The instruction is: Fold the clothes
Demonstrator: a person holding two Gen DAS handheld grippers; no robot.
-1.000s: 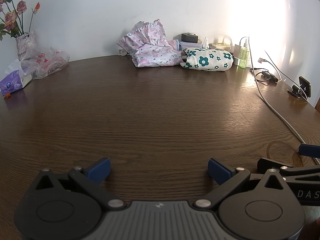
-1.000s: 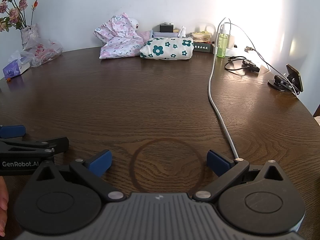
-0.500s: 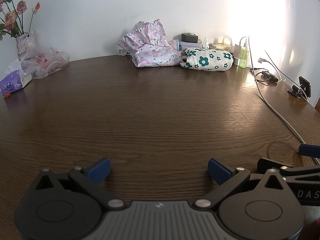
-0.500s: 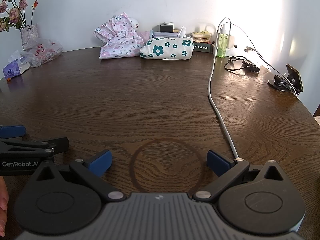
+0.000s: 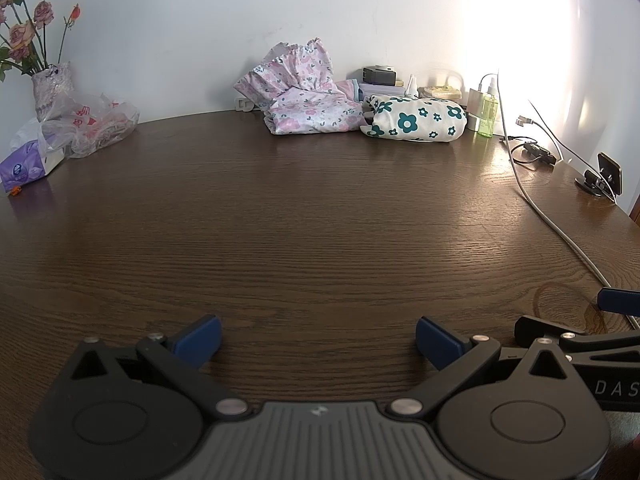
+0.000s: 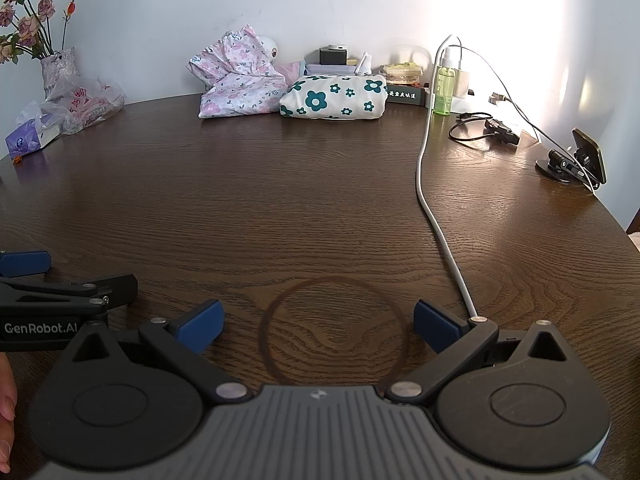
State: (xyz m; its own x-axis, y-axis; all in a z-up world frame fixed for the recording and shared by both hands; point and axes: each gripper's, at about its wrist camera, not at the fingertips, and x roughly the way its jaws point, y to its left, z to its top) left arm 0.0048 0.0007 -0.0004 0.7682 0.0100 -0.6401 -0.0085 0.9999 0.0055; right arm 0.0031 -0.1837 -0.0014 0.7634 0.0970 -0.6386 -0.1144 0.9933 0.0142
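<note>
Because the clothes lie at the far edge of the table (image 5: 320, 240), against the wall, the coming move is judged to be a long forward reach. The pink floral garment (image 5: 308, 108) is seen crumpled and part propped up, so no clear long axis can be told; just beside it on its right, touching or nearly so, the cream garment with teal flowers (image 6: 334, 98) is laid as a neat bundle, its long axis running left to right along the wall. From the left gripper (image 5: 318, 336) the pile is found almost straight ahead; from the right gripper (image 6: 316, 326) it is found ahead and slightly to the left. The left is therefore judged marginally better placed. Both grippers are held low at the near edge, well apart from the clothes, fingers spread wide and nothing pinched. A white cable (image 6: 430, 204) is noted along the right side.
</note>
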